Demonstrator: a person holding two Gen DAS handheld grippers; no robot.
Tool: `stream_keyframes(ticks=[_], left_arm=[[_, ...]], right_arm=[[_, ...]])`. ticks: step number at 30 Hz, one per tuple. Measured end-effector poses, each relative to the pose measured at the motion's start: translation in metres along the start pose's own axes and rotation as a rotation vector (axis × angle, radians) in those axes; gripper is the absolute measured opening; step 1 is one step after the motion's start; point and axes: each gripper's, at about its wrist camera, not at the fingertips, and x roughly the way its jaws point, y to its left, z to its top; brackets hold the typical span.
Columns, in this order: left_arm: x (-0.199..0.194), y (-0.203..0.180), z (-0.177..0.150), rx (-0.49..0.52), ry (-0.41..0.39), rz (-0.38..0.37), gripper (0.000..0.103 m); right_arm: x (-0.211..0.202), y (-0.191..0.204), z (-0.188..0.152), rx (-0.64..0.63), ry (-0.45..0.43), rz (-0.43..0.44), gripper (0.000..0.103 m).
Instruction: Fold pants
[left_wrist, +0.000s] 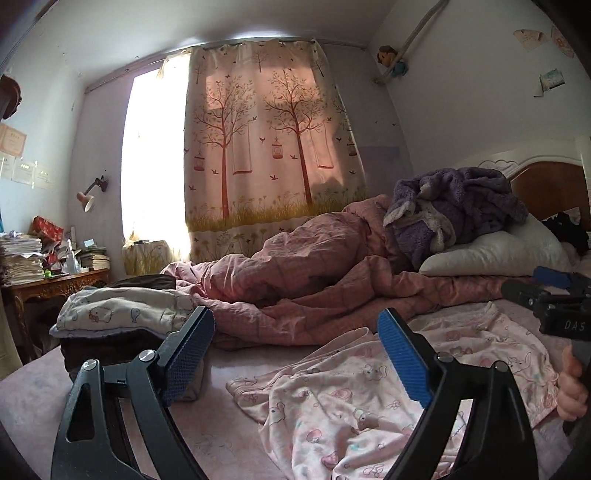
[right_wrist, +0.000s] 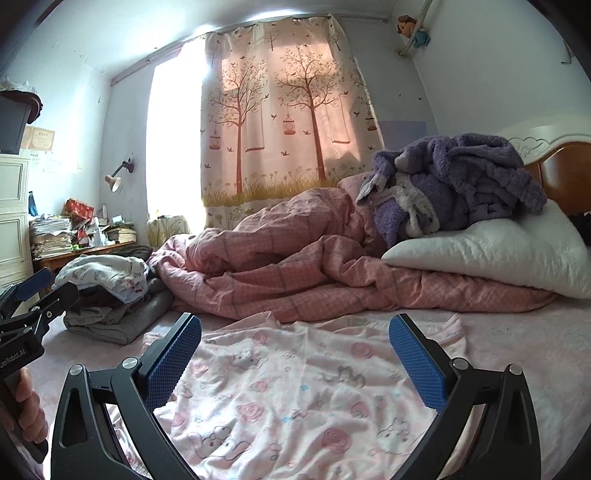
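Pants (right_wrist: 295, 398) lie rumpled, lower centre. Left gripper (left_wrist: 295, 354) and right gripper (right_wrist: 295, 354) gape wide, empty. Likely next: seize an edge.

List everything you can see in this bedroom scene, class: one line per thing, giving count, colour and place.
pants: one, pale pink with cartoon print, spread on the bed in front of both grippers
bed: one, pink sheet, wooden headboard at right
quilt: one, pink checked, bunched behind the pants
pillow: one, white, on the quilt at right
fleece robe: one, purple, heaped on the pillow
clothes pile: one, white and grey, at the bed's left end
curtain: one, cream with tree print, at the window
wall lamp: one, pink, left wall
desk: one, wooden, stacked with papers
left gripper: one, black with blue pads, open, empty
right gripper: one, same colours, open, empty
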Motion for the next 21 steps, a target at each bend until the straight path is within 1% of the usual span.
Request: stream_keyframes(ticks=[2,4,6,8,10,12,14,16,17,19,21], left_arm=[[0.007,-0.011,0.014,0.023,0.011,-0.029,0.085],[0.019,-0.026,0.027,0.035,0.034,-0.060,0.078],[0.038,-0.042,0.036,0.034,0.064,-0.097,0.075],[0.069,-0.060,0.041,0.027,0.127,-0.141,0.074],[0.111,-0.078,0.042,0.023,0.226,-0.187,0.066],[0.153,-0.094,0.037,0.034,0.322,-0.210,0.065],[0.196,-0.107,0.024,0.032,0.436,-0.230,0.061],[0.233,-0.115,0.008,-0.004,0.556,-0.236,0.054],[0.250,-0.117,-0.001,-0.023,0.616,-0.246,0.052],[0.277,-0.123,-0.018,-0.044,0.725,-0.286,0.045],[0.295,-0.139,-0.029,-0.018,0.790,-0.319,0.044]], right_arm=[[-0.002,-0.020,0.019,-0.007,-0.014,-0.050,0.102],[-0.003,-0.045,0.038,0.018,-0.029,-0.073,0.102],[0.002,-0.078,0.057,0.080,-0.018,-0.077,0.102],[0.014,-0.117,0.071,0.180,0.012,-0.052,0.098],[0.031,-0.157,0.080,0.281,0.055,-0.045,0.095],[0.052,-0.194,0.081,0.365,0.115,-0.026,0.088],[0.070,-0.218,0.076,0.411,0.153,-0.037,0.084],[0.087,-0.231,0.066,0.396,0.192,-0.057,0.076],[0.097,-0.233,0.058,0.368,0.217,-0.085,0.075],[0.115,-0.233,0.040,0.336,0.262,-0.091,0.070],[0.130,-0.234,0.019,0.328,0.308,-0.072,0.067]])
